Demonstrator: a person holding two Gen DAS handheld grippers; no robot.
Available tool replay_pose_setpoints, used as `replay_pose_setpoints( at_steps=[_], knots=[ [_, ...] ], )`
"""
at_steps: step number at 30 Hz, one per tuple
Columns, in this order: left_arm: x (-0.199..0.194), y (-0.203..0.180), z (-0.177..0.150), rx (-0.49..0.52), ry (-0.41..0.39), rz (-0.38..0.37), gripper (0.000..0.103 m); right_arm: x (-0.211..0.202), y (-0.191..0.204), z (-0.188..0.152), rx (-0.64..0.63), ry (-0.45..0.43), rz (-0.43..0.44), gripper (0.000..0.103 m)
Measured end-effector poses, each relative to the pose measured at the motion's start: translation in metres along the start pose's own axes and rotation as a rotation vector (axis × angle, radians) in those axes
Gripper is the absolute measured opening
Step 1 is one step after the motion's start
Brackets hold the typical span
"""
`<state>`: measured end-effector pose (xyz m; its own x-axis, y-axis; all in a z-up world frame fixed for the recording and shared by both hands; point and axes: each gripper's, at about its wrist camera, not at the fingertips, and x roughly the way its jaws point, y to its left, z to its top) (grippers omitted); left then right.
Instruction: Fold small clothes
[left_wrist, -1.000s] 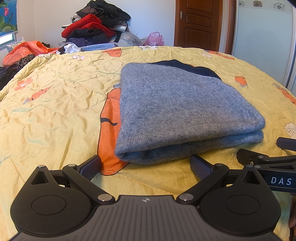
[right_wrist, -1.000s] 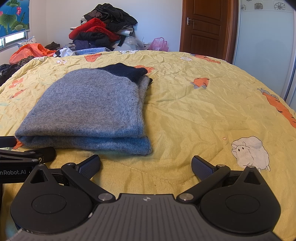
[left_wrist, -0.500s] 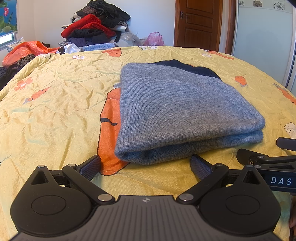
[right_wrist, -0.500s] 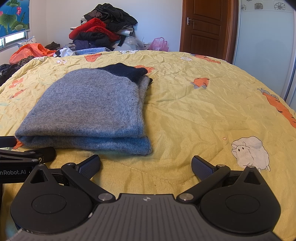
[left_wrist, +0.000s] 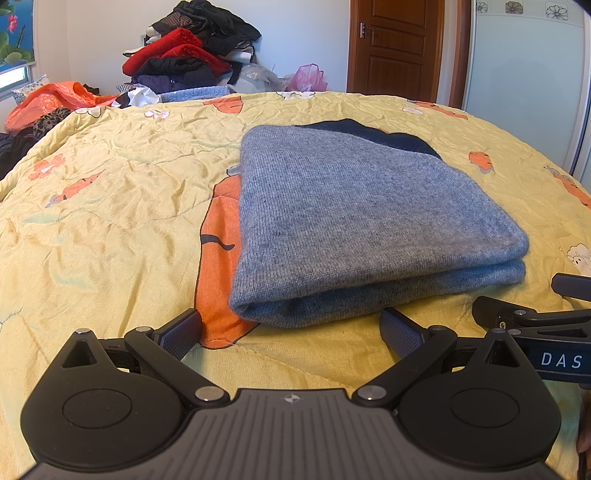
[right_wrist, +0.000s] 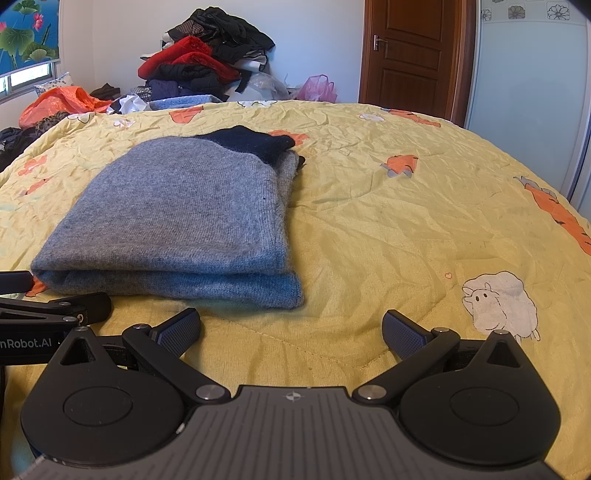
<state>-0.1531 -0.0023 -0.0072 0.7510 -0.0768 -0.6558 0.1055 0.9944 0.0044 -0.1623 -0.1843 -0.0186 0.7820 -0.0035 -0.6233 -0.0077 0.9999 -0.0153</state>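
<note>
Across both of my wrist views spreads the yellow quilt (left_wrist: 110, 221), wrinkled and printed with orange carrots and, on my right side, a white sheep (right_wrist: 500, 304). On it, near the front edge, I see the grey sweater (left_wrist: 351, 221) lying folded into a thick rectangle, layers stacked, with a dark navy part (right_wrist: 251, 142) peeking out at its far end. Behind the bed I've got the clothes pile (left_wrist: 192, 55) heaped against the wall, red and black pieces on top, an orange bag (right_wrist: 62, 101) off to the left, a pink bag (left_wrist: 306, 77) and the wooden door (right_wrist: 410, 55) further right. Now my tools: my left gripper (left_wrist: 291, 332) sits low over the quilt just short of the sweater's near fold, fingers spread wide, nothing between them. My right gripper (right_wrist: 291, 330) sits beside the sweater's near right corner, likewise spread wide and holding nothing. Neither touches the sweater; each one's tip shows at the edge of the other's view.
</note>
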Motion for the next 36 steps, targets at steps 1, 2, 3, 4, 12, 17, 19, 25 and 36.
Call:
replay_pose_setpoints(
  at_steps=[1,2,3,4,12,17,19,25,36],
  knots=[
    [0.0,0.0,0.0,0.0,0.0,0.0,0.103,0.0,0.0,0.0,0.0,0.0,0.0,0.103],
    [0.0,0.0,0.0,0.0,0.0,0.0,0.103,0.0,0.0,0.0,0.0,0.0,0.0,0.103],
    [0.0,0.0,0.0,0.0,0.0,0.0,0.103,0.0,0.0,0.0,0.0,0.0,0.0,0.103],
    [0.0,0.0,0.0,0.0,0.0,0.0,0.103,0.0,0.0,0.0,0.0,0.0,0.0,0.103],
    [0.0,0.0,0.0,0.0,0.0,0.0,0.103,0.0,0.0,0.0,0.0,0.0,0.0,0.103],
    [0.0,0.0,0.0,0.0,0.0,-0.001,0.103,0.0,0.0,0.0,0.0,0.0,0.0,0.103],
    [0.0,0.001,0.0,0.0,0.002,-0.006,0.103,0.0,0.0,0.0,0.0,0.0,0.0,0.103],
    [0.002,0.0,0.005,0.01,0.02,-0.008,0.103,0.0,0.0,0.0,0.0,0.0,0.0,0.103],
    [-0.011,0.004,0.005,-0.049,0.045,-0.01,0.103,-0.004,0.0,0.005,-0.004,0.036,-0.002,0.103]
  ],
)
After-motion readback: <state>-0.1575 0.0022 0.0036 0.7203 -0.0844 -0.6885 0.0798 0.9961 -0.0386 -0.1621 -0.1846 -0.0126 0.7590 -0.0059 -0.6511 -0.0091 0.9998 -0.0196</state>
